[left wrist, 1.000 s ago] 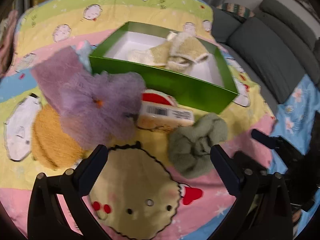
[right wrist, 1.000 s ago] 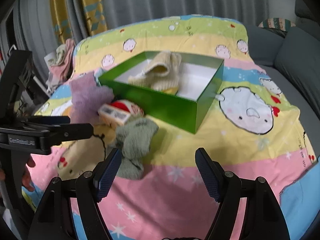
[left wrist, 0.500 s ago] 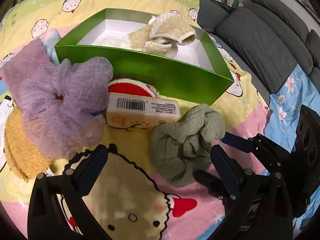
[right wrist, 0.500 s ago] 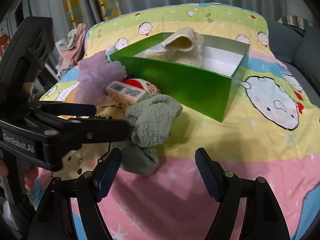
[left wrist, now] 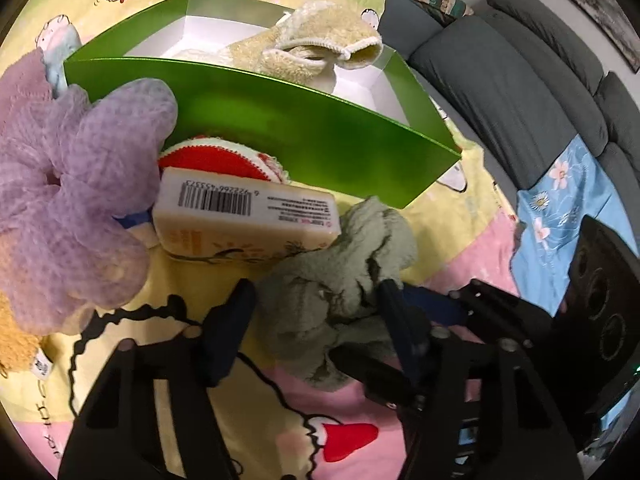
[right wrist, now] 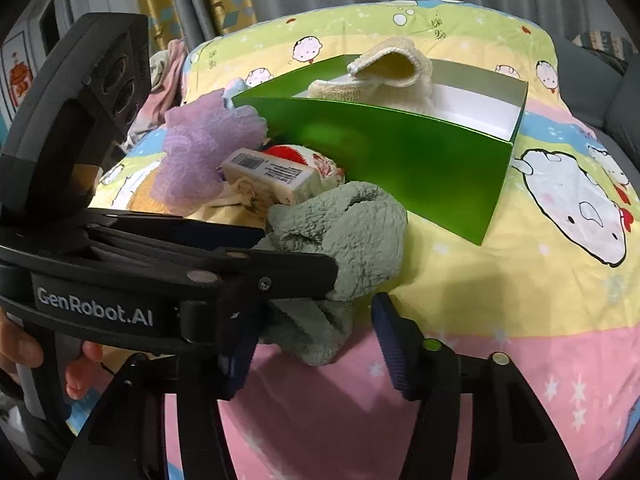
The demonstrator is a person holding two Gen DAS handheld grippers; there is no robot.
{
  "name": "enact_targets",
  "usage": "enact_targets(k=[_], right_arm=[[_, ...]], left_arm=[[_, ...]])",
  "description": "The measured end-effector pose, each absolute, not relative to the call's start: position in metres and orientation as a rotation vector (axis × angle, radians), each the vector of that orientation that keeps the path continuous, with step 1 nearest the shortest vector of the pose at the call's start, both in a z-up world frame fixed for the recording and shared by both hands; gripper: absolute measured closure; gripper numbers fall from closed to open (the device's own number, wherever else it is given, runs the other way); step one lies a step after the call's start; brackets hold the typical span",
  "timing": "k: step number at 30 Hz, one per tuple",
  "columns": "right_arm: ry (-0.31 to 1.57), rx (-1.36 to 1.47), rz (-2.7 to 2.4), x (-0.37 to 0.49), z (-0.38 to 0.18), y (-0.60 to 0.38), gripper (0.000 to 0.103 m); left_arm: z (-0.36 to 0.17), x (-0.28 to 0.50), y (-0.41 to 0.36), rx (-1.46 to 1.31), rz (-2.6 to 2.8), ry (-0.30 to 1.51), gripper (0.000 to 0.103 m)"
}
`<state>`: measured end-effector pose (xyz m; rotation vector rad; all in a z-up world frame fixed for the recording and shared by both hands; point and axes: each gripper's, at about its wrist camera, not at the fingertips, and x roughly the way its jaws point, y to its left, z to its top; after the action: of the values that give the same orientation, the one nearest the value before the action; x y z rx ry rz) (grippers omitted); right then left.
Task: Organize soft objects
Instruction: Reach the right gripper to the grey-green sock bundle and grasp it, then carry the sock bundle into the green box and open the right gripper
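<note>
A quilt (right wrist: 520, 280) printed with cartoon faces and pink, yellow and blue bands covered the bed, with a grey sofa (left wrist: 520, 92) beside it in the left wrist view. On the quilt stood an open green box (left wrist: 312, 136) with a white inside, and a cream sock (left wrist: 320, 44) lay in it, its cuff rising above the rim. Just in front of the box's left end lay a fluffy purple piece (left wrist: 76, 200), an orange plush piece (left wrist: 16, 344) partly under it at the frame edge. Between the purple piece and the box sat a cream pack (left wrist: 244, 216) with a barcode, leaning on a red-and-white cloth (left wrist: 216, 156) that touched the box wall.

The crumpled green sock (left wrist: 340, 280) lay on the quilt just in front of the box and touching the pack.

The left tool (left wrist: 316, 316) pointed down at this sock; its jaws had just been closing, and the sock sat between them, the right pad pressed into its folds while the left pad stood at its edge, so a firm hold could not be told. The right tool (right wrist: 312, 340) came in from the other side, its jaws also just closing at a middling gap, with the sock's lower end between them; the left finger was hidden behind the other tool's body, the right pad stood clear of the fabric. A hand (right wrist: 24, 348) showed at the lower left of the right wrist view, gripping the left tool.
</note>
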<state>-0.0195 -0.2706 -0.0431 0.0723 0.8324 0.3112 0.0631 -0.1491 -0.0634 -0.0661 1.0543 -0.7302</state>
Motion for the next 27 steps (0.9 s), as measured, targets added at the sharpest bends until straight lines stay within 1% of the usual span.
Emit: enact_targets(k=[1,2,3,4,6,7,9,13,17,21,27], right_arm=[[0.831,0.073,0.313,-0.019,-0.043,-0.271,0.053],[0.834,0.078,0.321,-0.019,-0.043,-0.271,0.062],[0.843,0.082,0.325,-0.018,-0.044,-0.270,0.066],[0.849,0.079,0.319,-0.017,-0.044,-0.269,0.067],[0.852,0.082,0.319,-0.017,-0.044,-0.269,0.074],[0.856,0.092,0.322,-0.017,-0.044,-0.269,0.075],[0.857,0.105,0.317,-0.017,-0.044,-0.269,0.079],[0.852,0.119,0.315,-0.019,-0.040,-0.268,0.083],[0.812,0.096,0.320,-0.029,-0.026,-0.262,0.083],[0.751,0.082,0.324,-0.036,-0.004,-0.260,0.083],[0.664,0.069,0.326,-0.037,0.030,-0.258,0.083]], left_arm=[[-0.063,0.063,-0.148,-0.077,-0.734,1.056,0.059],[-0.063,0.064,-0.147,-0.092,-0.737,1.060,0.066],[-0.063,0.064,-0.146,-0.110,-0.742,1.065,0.075],[-0.064,0.064,-0.146,-0.123,-0.751,1.069,0.078],[-0.064,0.062,-0.145,-0.141,-0.765,1.070,0.082],[-0.064,0.061,-0.145,-0.146,-0.768,1.068,0.084],[-0.062,0.058,-0.141,-0.167,-0.782,1.061,0.091],[-0.055,0.053,-0.135,-0.178,-0.800,1.047,0.091],[-0.039,0.042,-0.129,-0.153,-0.793,1.001,0.091],[-0.010,0.028,-0.129,-0.089,-0.784,0.904,0.091],[0.021,0.028,-0.128,-0.056,-0.747,0.829,0.090]])
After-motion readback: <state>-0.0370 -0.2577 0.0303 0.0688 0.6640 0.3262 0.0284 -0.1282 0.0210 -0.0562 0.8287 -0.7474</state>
